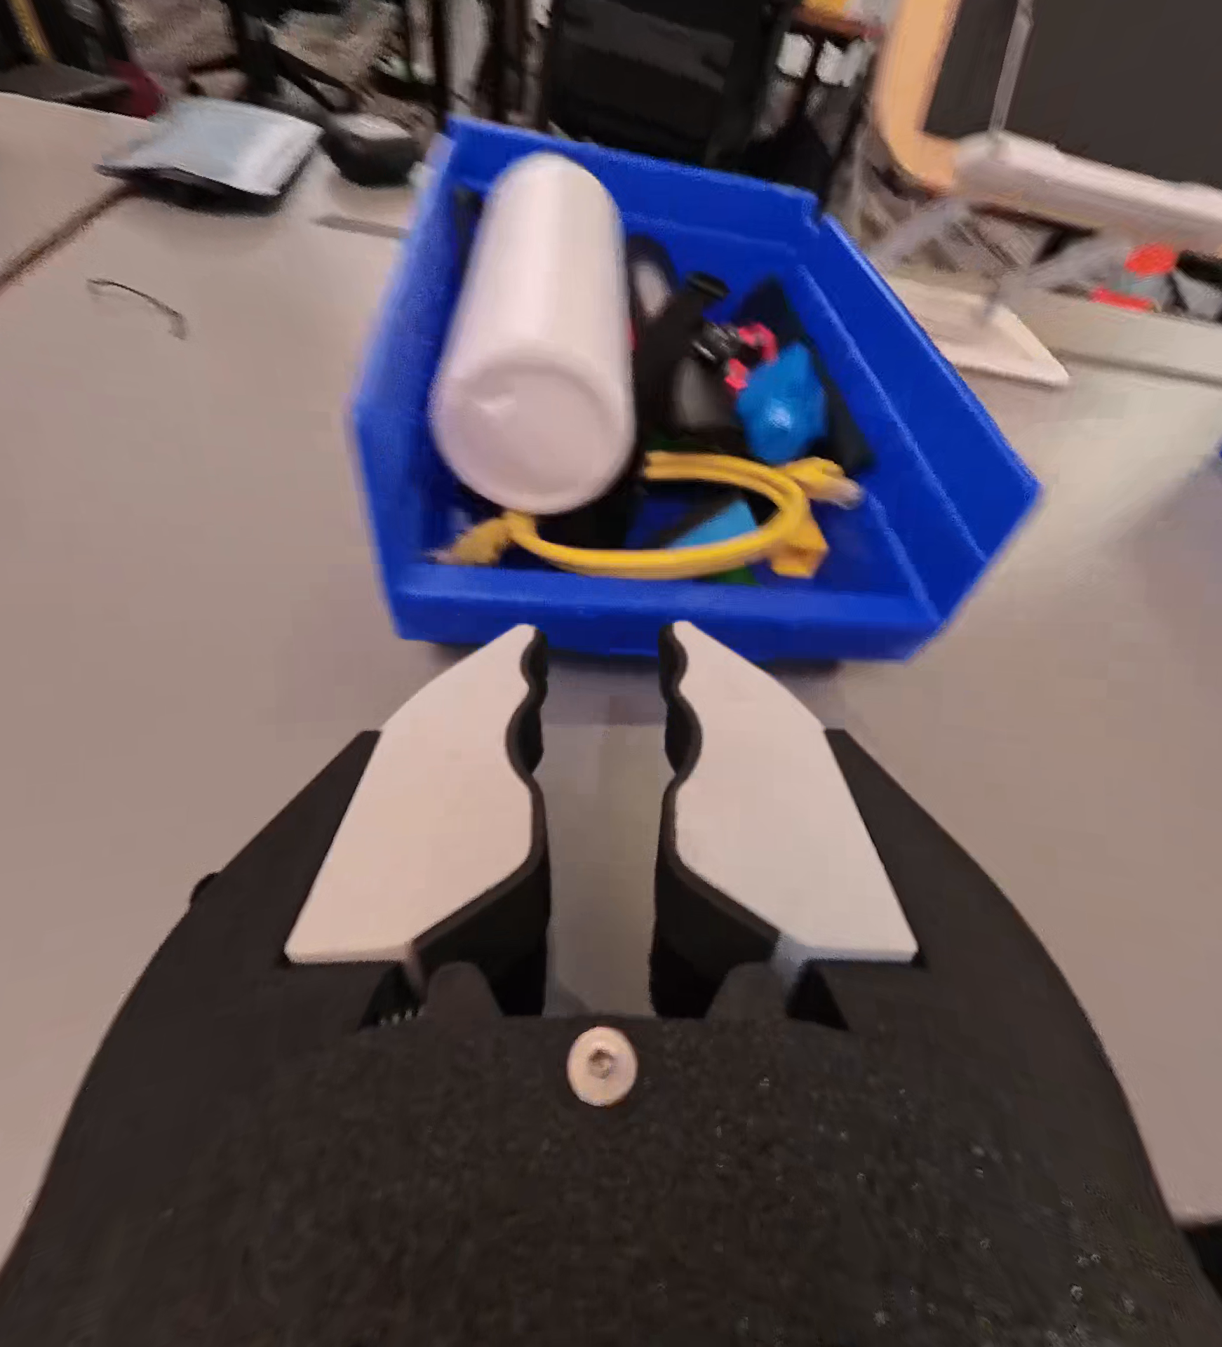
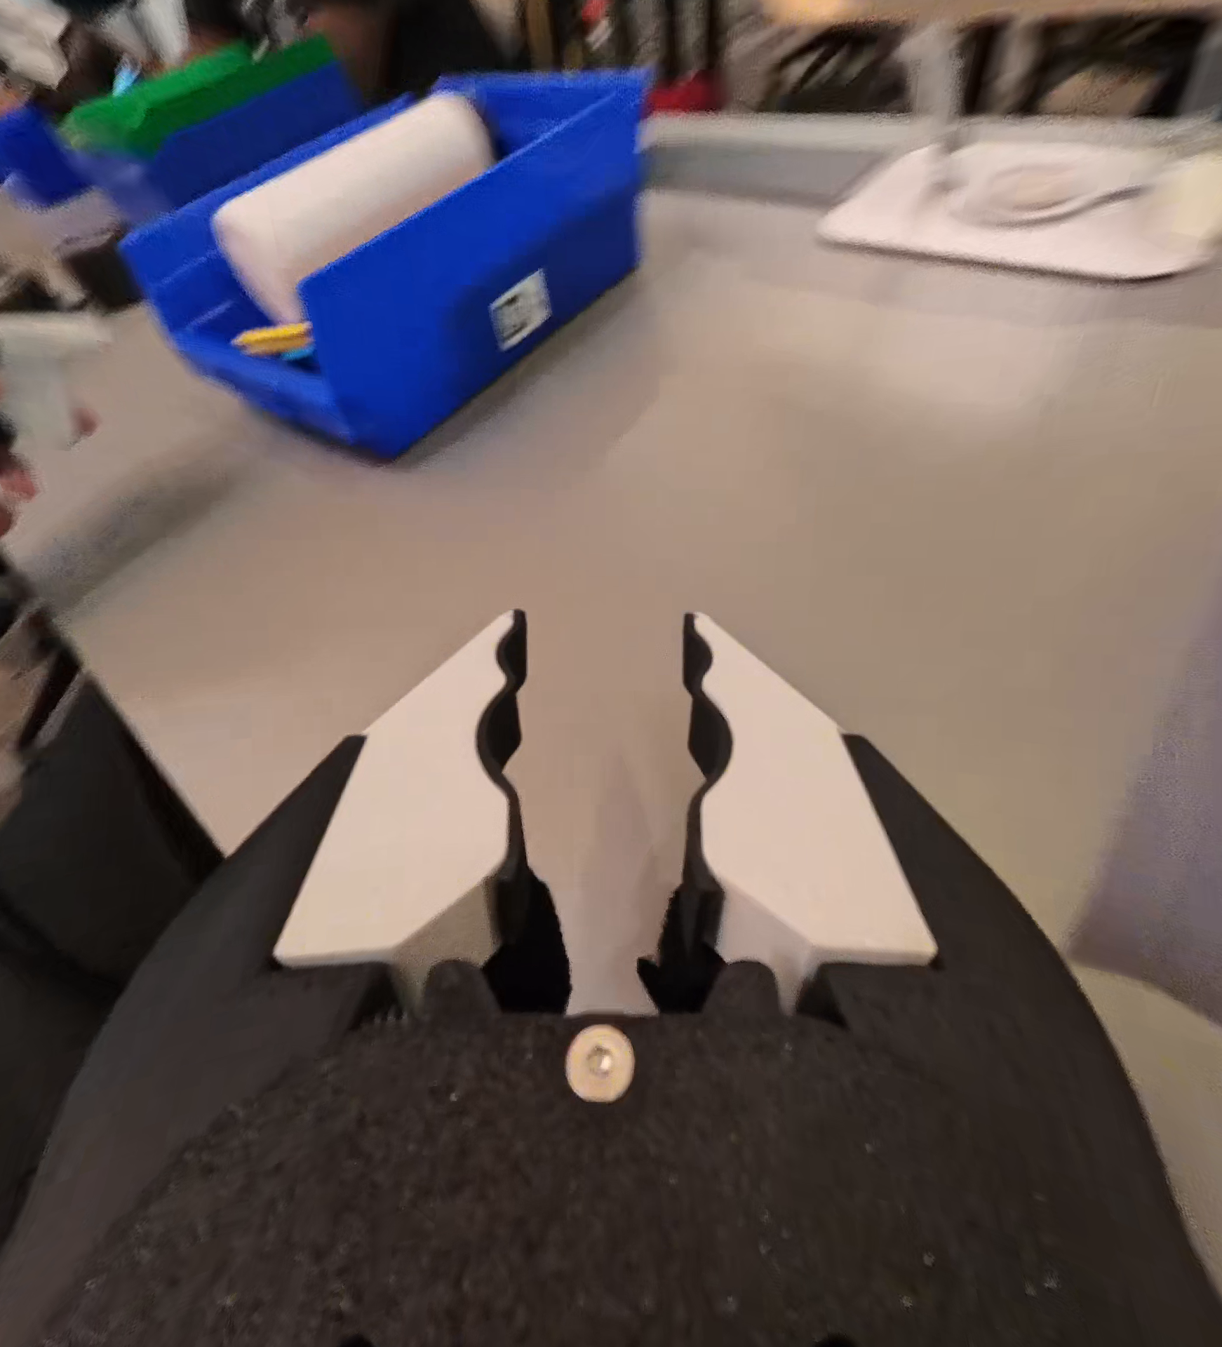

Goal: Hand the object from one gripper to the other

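Right now the left gripper (image 1: pixel 601 641) hangs just short of the bin's (image 1: pixel 666 619) low front lip, fingers narrowly parted and empty. Inside, a white bottle (image 1: pixel 535 335) leans on the left wall above a yellow cable (image 1: pixel 666 561). Off to the side, the right gripper (image 2: pixel 602 627) gapes empty over bare table (image 2: pixel 848 474), well clear of the bin.

Blue bins: three in right wrist view, nearest one (image 2: pixel 433 291) holding one white cylinder (image 2: pixel 346 204). Left wrist view: one yellow cable coil (image 1: pixel 703 532) in bin. Grippers: two, left (image 1: pixel 601 641), right (image 2: pixel 602 627). One white tray (image 2: pixel 1016 219).
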Demonstrator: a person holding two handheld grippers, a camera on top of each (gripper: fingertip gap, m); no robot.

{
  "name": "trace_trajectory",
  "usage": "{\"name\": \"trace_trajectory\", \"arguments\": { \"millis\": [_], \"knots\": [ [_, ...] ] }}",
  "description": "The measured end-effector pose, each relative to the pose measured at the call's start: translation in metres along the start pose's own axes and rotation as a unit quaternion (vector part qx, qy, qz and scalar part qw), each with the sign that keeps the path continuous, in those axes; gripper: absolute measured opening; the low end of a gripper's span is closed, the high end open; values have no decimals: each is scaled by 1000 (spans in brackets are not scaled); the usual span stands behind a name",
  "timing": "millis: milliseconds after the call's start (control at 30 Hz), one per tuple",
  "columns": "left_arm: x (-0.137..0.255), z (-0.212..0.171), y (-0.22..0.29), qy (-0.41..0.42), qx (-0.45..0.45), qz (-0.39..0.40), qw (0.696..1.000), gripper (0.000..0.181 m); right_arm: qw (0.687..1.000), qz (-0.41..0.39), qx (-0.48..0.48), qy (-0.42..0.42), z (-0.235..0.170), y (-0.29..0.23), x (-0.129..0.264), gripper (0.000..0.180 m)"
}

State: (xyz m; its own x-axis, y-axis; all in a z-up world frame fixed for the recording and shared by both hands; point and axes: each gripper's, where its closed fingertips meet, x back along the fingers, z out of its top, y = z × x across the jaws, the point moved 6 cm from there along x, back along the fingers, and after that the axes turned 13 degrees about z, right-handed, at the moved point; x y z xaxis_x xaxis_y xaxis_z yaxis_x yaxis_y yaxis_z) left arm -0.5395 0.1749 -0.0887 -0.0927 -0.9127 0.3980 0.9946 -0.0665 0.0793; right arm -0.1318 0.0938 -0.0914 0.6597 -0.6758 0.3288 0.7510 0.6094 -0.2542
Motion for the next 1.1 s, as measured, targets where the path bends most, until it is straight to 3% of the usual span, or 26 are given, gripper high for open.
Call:
{"name": "trace_trajectory", "arguments": {
  "millis": [167,267,367,533,733,933,1100],
  "knots": [
    [21,-21,63,-35,-9,-114,993,35,978,-176,-3,113,-7,62,100,43],
    [23,-20,72,4,-82,-87,993,37,956,-235,-40,168,-2,95,138,50],
    [18,-21,64,20,-155,-22,988,38,940,-297,-53,162,-6,120,157,56],
    [9,-12,59,35,-127,-9,991,36,933,-323,-61,145,-13,129,162,58],
    [-14,-12,64,17,-141,-20,990,41,943,-290,-78,142,-5,135,136,56],
    [-10,-14,65,25,-148,-44,988,40,952,-289,-29,100,-13,112,127,53],
    [-6,-18,71,47,-175,-75,981,35,948,-294,-24,118,-12,105,133,46]
  ]
}}
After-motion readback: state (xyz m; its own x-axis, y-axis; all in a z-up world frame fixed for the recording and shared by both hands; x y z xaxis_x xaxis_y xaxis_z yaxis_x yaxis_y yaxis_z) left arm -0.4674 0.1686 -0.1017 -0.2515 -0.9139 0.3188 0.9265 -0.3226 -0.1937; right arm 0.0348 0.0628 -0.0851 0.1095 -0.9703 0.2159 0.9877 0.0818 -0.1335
